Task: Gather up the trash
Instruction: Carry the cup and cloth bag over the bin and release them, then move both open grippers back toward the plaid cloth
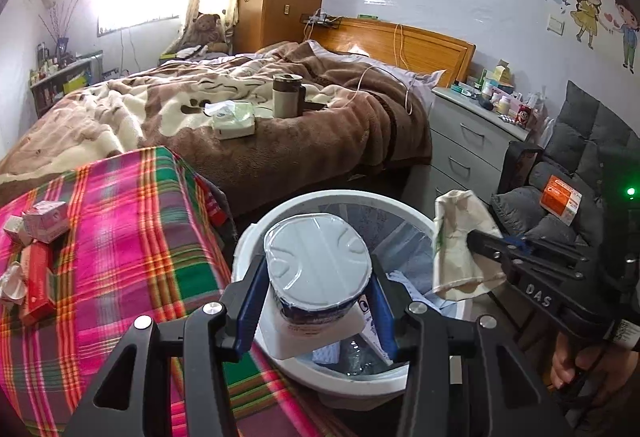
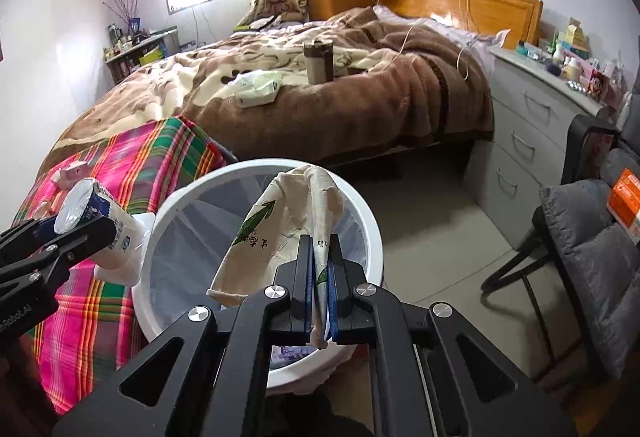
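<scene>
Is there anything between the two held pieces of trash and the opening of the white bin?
Nothing visible: the white foil-lidded cup and crumpled paper cup both hang over the white round bin, whose mouth is open.

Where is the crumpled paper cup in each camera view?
Left wrist view: the crumpled paper cup is right of centre, pinched by the right claw beside the white trash bin.
Right wrist view: centre, over the bin.
Shared landmark: the brown tumbler on the bed.
</scene>
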The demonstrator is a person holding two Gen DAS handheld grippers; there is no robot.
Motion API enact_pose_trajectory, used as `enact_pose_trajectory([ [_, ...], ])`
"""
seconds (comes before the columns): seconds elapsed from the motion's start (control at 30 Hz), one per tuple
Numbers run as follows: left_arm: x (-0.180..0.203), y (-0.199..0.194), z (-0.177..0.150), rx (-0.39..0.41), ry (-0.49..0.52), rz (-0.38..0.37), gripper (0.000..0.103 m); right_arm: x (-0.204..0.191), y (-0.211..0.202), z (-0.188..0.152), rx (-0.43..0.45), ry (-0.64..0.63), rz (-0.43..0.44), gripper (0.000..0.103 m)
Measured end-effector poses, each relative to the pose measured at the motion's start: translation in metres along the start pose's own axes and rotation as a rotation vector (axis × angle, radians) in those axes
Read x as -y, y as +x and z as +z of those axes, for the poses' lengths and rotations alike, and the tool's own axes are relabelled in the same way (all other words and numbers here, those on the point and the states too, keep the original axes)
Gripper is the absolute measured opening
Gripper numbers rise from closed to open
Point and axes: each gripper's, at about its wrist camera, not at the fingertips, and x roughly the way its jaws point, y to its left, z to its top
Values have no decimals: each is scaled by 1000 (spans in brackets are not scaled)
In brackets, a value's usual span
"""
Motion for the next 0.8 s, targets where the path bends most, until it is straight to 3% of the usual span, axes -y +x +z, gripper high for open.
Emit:
enact_pose_trajectory([
  [0.13, -1, 3, 0, -1, -12, 3, 60, 0, 2, -1, -5, -5, -15, 9],
  [0.2, -2, 1, 0, 7, -18, -1, 61, 1, -1, -2, -1, -6, -20, 13],
  [0.3, -5, -3, 1, 15, -23, 2, 61, 1, -5, -1, 20, -4, -28, 30],
  [0.37, -8, -8, 1, 22, -26, 3, 61, 1, -8, 1, 30, -1, -21, 49],
  [0.4, -10, -11, 1, 26, -32, 9, 61, 1, -11, 1, 36, 3, -16, 51],
  [0.8, -36, -53, -2, 81, -51, 60, 61, -27, -26, 6, 82, -14, 34, 51],
])
